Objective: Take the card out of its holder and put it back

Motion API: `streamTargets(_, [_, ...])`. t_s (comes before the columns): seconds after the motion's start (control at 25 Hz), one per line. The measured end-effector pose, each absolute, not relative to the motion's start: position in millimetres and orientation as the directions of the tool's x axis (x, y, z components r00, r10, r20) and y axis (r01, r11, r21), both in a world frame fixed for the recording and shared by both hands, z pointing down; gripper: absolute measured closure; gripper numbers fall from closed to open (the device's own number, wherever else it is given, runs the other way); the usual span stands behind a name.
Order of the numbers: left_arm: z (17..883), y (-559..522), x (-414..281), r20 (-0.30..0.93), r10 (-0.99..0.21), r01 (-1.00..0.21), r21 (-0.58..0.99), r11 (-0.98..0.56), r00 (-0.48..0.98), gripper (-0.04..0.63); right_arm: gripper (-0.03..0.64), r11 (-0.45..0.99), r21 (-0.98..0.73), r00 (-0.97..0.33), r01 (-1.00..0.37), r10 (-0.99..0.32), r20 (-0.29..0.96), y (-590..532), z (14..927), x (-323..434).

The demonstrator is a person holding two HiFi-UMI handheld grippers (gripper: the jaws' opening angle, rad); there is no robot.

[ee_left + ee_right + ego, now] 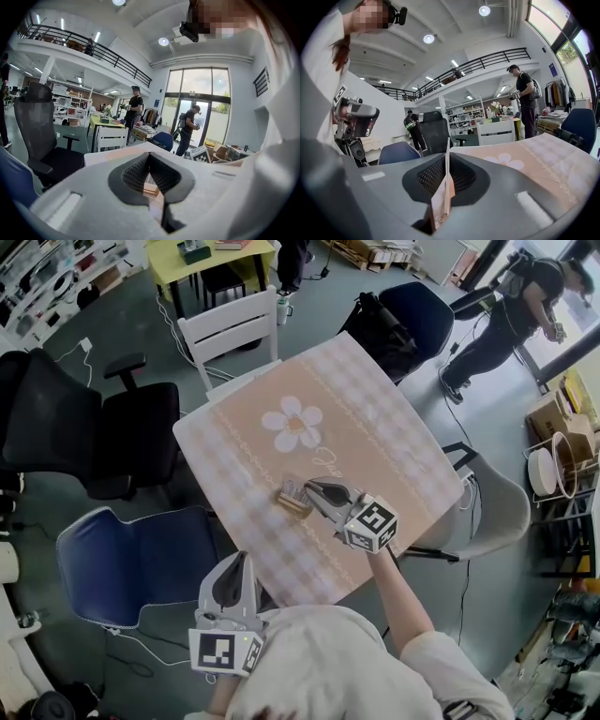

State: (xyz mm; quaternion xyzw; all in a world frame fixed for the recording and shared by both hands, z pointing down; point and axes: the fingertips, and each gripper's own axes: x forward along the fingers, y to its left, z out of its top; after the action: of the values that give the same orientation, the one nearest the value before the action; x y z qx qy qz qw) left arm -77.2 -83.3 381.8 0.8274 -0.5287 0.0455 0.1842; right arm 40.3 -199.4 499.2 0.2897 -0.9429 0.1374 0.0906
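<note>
We see the card (442, 201) standing up on its edge, pinched between the jaws of the right gripper (311, 489). The jaws are closed thin on it. The card sits just to the right of the little wooden holder (292, 498), very close to it. We cannot tell if the bottom of the card is out of the holder or not.

The holder rests on the table (394, 456), near the middle, a bit closer to us than the big flower picture (292, 425) on the cloth.

The left gripper (246, 559) is at the near edge of the table, well apart from the holder and pointing toward it. Its jaws are together at the tips and hold nothing.

Around the table we see a white chair (230, 329) on the far side, a blue chair (131, 559) on the near left and a black chair (94, 427) further left. A person (525, 306) stands far off on the right.
</note>
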Motion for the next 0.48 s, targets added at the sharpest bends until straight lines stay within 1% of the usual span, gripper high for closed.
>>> streamTargets(0.24, [377.2, -77.8, -77.5, 0.258, -0.859, -0.889, 0.253, -0.382, 0.442, 0.595, 0.597, 0.784, -0.190, -0.803, -0.592, -0.552, 0.225, -201.7, 479.6, 41.9])
streamTargets(0.48, [377.6, -70.4, -78.1, 0.258, -0.850, -0.884, 0.231, -0.407, 0.459, 0.595, 0.597, 0.748, -0.169, -0.766, -0.642, -0.616, 0.184, -203.5, 451.7, 47.8])
